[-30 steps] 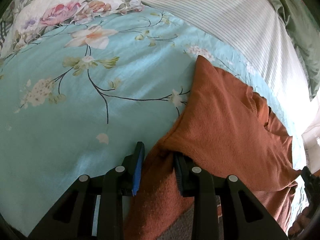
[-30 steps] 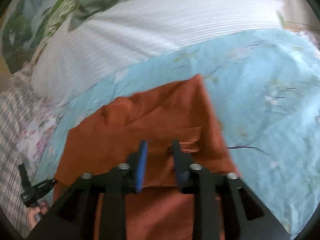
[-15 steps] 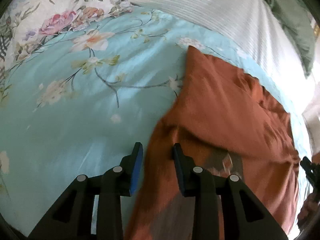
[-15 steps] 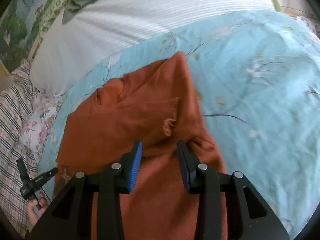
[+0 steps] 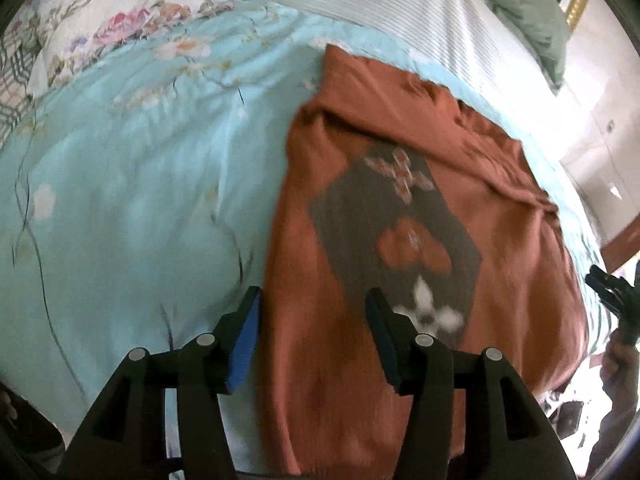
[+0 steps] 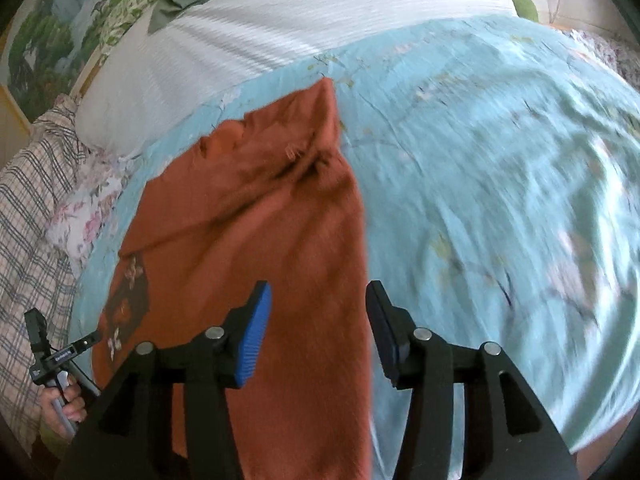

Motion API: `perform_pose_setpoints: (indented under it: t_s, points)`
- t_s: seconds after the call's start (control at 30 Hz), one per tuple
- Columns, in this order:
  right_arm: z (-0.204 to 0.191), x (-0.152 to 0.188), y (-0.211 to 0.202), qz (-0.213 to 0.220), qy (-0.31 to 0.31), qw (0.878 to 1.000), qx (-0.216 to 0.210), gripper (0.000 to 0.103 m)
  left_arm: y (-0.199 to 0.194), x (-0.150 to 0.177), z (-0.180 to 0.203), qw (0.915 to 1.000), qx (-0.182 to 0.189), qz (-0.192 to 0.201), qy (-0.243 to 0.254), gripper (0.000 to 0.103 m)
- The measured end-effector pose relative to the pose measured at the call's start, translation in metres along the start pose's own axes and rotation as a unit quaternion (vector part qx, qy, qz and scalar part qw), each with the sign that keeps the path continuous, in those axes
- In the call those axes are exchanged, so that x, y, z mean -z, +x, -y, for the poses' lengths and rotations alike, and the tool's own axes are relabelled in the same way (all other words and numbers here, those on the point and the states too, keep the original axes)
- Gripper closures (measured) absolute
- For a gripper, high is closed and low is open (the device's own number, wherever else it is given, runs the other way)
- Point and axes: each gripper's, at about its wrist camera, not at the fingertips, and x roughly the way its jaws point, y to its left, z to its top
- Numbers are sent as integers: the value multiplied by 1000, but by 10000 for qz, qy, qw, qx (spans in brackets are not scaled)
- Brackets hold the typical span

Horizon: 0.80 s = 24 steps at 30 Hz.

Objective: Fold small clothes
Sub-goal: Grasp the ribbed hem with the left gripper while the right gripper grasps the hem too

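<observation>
Since a second ago both grippers have let go of the rust-orange fuzzy knit sweater point(image 5: 400, 160) and drawn back toward the near edge of the bed, so that more of the garment shows. It now lies spread on the pale turquoise quilt printed with thin branches and blossoms point(image 5: 140, 200).

In the left wrist view the left gripper point(image 5: 312, 312) has its black jaws apart and opening. The blue ribbed pad at 7 o'clock stands over the sweater's left edge and the other pad over the cloth at 5 o'clock; neither presses on the fabric. A grey diamond-shaped patch with orange hearts and a white flower motif point(image 5: 400, 236) sits on the sweater's front, just beyond the fingertips. The sweater's far corner rises to a soft point toward 12 o'clock.

In the right wrist view the right gripper point(image 6: 318, 312) is likewise parted and opening, and its pads grip nothing. The sweater's right edge runs between them, with wrinkled folds near its top at 12 o'clock.

Beyond the quilt lies a white ribbed-stripe pillow point(image 6: 280, 32). A plaid cloth point(image 6: 28, 240) hangs at 9 o'clock.
</observation>
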Motion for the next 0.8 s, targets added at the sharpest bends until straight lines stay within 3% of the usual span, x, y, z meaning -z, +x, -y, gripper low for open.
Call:
perform_pose_setpoints:
  t_s: [0.23, 0.47, 0.57, 0.77, 0.8]
  points:
    - [17, 52, -19, -242, 29, 9968, -765, 53, -22, 43, -7, 9994, 345, -34, 82, 48]
    - [31, 96, -38, -411, 40, 9820, -1842, 52, -32, 82, -17, 9947, 974, -324, 3, 49]
    - [39, 108, -33, -625, 19, 9817, -1798, 52, -22, 95, -16, 9929, 1029, -588, 60, 51]
    - [35, 121, -16, -1161, -274, 9781, -1707, 52, -21, 99, -10, 9917, 1059, -644, 354, 52]
    - [33, 122, -14, -957, -262, 9809, -1674, 52, -21, 99, -8, 9911, 1069, -678, 406, 52]
